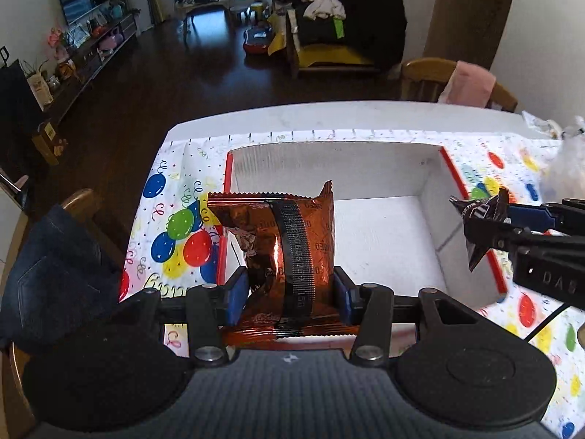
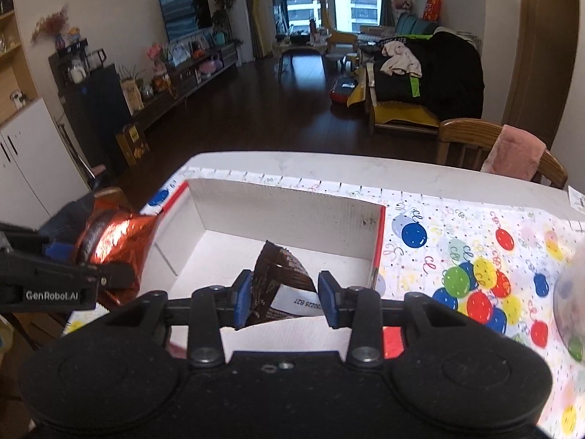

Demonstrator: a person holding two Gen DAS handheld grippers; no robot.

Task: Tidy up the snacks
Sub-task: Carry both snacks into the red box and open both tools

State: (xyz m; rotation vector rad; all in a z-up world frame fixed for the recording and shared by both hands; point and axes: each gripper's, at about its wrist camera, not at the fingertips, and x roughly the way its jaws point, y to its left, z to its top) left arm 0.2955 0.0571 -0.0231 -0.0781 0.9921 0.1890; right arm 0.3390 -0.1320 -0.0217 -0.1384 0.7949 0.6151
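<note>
Between the blue pads of the left gripper [image 1: 290, 291]: orange foil snack packet [image 1: 292, 241], jaws clamped on its lower half. Long axis runs 6 to 12 in the left wrist view, crimped top edge pointing to 12, dark printed band running down its face. It hangs over the near-left corner of the open white cardboard box [image 1: 340, 162], above the floor, not resting on it as far as I can tell.

Right gripper [image 2: 285, 292]: jaws narrow, gripping a dark brown snack packet [image 2: 283, 270]. Pointed corner aims at 12, white date strip at the lower right. Packet sits over the near edge of the same box.

Box interior: bare white floor, nothing lying in it that shows. Red trim on the outer walls. It stands on a balloon-print tablecloth [image 2: 475, 241] on a white table [image 2: 329, 166].
</note>
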